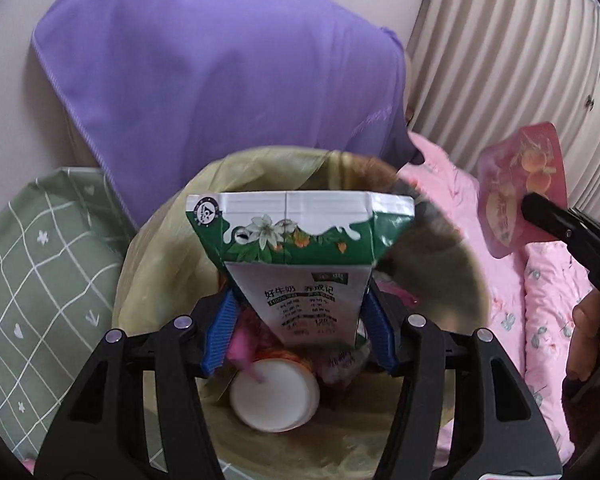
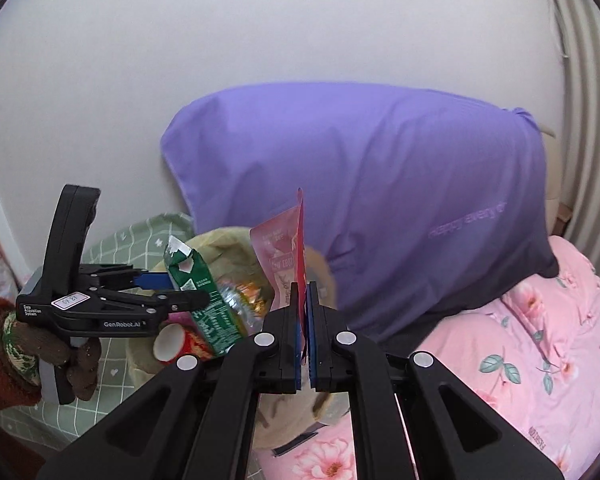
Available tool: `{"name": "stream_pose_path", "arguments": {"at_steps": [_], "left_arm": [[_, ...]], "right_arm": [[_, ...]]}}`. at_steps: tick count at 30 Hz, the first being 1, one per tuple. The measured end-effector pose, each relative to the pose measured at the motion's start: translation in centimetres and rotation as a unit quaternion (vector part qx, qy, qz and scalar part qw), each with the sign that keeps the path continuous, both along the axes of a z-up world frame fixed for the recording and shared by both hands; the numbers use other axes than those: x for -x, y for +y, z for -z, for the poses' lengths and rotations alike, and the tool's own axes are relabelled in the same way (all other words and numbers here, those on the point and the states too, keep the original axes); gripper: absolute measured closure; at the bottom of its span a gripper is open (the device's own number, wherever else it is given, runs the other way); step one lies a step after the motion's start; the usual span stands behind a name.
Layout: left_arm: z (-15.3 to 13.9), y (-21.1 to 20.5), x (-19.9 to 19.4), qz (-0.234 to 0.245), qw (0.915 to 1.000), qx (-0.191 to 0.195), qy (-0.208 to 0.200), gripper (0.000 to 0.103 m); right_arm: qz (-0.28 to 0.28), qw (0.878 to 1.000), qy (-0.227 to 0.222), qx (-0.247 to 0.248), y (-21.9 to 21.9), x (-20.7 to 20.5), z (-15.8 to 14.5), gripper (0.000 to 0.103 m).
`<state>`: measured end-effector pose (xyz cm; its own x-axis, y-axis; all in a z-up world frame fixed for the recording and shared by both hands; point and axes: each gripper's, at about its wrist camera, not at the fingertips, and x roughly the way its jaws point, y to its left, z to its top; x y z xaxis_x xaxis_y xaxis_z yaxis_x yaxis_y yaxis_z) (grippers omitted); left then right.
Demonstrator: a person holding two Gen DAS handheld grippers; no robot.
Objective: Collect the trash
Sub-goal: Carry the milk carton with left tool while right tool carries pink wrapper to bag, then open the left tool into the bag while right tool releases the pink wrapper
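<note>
I hold the milk carton (image 1: 300, 264) pinched in my left gripper (image 1: 298, 332) over the bin (image 1: 160, 248), which already holds cups and wrappers. At three o'clock, my right gripper (image 2: 305, 332) clamps the pink pouch (image 2: 284, 256); both await dropping.

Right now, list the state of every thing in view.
Carton: flattened, clamped in left gripper over bin.
Pouch: upright, pinched in right gripper.
Bin: open, lined, partly filled.
Cup: lying in bin.
Pillow: leaning on wall.
</note>
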<state>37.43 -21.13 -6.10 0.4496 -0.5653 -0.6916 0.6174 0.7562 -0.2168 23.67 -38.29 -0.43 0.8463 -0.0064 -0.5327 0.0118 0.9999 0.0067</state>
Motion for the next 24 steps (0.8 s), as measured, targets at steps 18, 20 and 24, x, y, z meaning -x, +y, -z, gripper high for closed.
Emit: {"name": "stream_pose_path", "arguments": {"at_steps": [18, 20, 24], "left_arm": [[-2.2, 2.1, -2.0, 0.027, 0.9989, 0.035, 0.018, 0.049], [-1.9, 1.8, -2.1, 0.029, 0.9988, 0.031, 0.024, 0.049], [-1.6, 1.1, -2.2, 0.030, 0.9977, 0.051, 0.033, 0.049]], "right_arm": [[0.006, 0.997, 0.068, 0.025, 2.8, -6.8, 4.9, 0.098], [0.008, 0.997, 0.068, 0.020, 2.5, -6.8, 4.8, 0.098], [0.006, 0.997, 0.074, 0.013, 2.1, -6.5, 4.7, 0.098]]}}
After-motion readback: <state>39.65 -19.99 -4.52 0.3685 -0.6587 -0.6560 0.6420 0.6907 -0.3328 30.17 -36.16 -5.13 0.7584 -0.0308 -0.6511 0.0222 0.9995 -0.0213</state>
